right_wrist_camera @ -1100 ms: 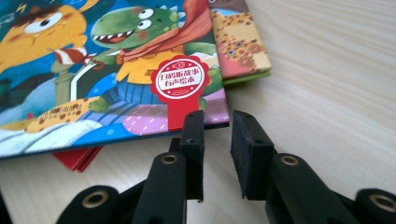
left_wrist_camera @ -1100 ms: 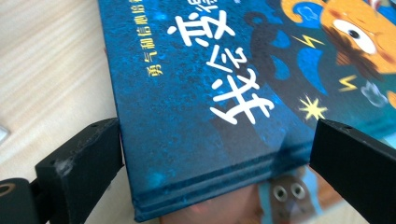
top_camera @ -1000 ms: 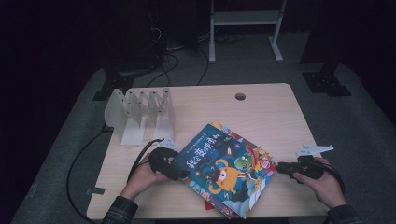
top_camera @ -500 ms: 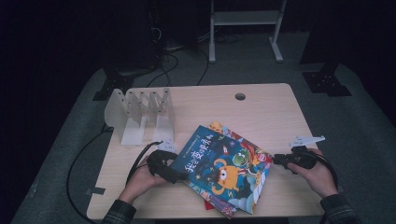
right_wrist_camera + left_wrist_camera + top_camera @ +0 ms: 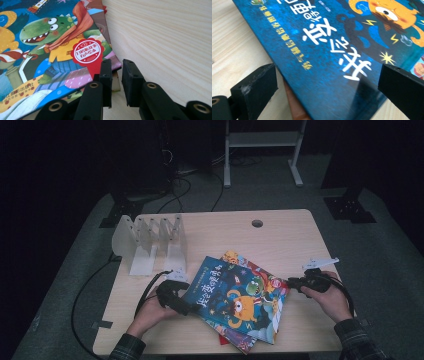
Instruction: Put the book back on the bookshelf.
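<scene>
Books: a small stack of picture books is lying askew on the table [image 5: 280, 245], near its front edge, between my two hands. Starting at the left, the white slotted rack [image 5: 150, 240] is standing empty behind my left gripper [image 5: 172, 296]. I am holding that gripper's jaws spread wide around the near corner of the blue top book [image 5: 235, 295]; the pads are not touching the cover. I am judging the cover stiff and glossy, so probably slippery under flat pads, and the book fairly light. Under it the lower books [image 5: 245, 340] are fanning out, which suggests the stack will slide apart if pushed. At the right, my right gripper [image 5: 294, 282] is sitting at the stack's right edge, jaws nearly together and just closing further, a narrow empty gap between them. A grip on one board edge near a corner seems best.
</scene>
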The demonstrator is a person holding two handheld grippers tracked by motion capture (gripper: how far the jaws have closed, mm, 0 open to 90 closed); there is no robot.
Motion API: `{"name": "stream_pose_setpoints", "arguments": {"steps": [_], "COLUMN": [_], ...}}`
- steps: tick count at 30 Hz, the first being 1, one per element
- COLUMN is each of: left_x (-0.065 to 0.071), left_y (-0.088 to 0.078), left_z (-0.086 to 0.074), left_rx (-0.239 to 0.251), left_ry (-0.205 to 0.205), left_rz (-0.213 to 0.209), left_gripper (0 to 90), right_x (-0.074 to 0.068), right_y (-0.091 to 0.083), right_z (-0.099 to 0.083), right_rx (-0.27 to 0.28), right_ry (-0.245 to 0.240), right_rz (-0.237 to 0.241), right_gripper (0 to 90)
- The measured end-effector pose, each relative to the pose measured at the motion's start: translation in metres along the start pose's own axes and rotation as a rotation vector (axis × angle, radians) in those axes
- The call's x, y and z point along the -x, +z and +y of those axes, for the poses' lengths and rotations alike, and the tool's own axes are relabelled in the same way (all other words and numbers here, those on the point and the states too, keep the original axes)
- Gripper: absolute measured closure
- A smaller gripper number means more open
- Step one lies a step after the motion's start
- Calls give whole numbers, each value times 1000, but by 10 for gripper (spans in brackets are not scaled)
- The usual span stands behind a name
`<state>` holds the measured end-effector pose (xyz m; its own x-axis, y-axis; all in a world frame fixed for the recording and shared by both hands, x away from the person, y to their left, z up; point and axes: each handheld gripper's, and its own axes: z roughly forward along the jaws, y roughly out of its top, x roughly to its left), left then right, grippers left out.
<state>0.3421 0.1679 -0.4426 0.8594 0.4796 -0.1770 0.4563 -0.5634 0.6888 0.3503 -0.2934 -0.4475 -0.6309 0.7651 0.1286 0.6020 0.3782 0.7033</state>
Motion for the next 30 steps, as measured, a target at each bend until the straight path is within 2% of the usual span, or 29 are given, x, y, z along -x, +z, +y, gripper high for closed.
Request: {"name": "stream_pose_setpoints", "arguments": {"steps": [11, 19, 24, 30], "left_x": [-5, -13, -15, -16], "left_y": [-3, -4, -8, -13], "left_z": [-1, -6, -11, -16], "left_rx": [9, -7, -3, 0], "left_ry": [-6, -41, -71, -90], "left_rz": [16, 41, 30, 42], "left_gripper": [11, 0, 0, 0], "right_x": [-3, -10, -17, -29], "right_y": [16, 27, 30, 29], "right_z": [15, 25, 27, 24], "right_rx": [4, 5, 2, -3], "right_ry": [-25, -47, -67, -93], "right_rz": [-4, 17, 46, 95], "right_gripper": [793, 798, 798, 801]}}
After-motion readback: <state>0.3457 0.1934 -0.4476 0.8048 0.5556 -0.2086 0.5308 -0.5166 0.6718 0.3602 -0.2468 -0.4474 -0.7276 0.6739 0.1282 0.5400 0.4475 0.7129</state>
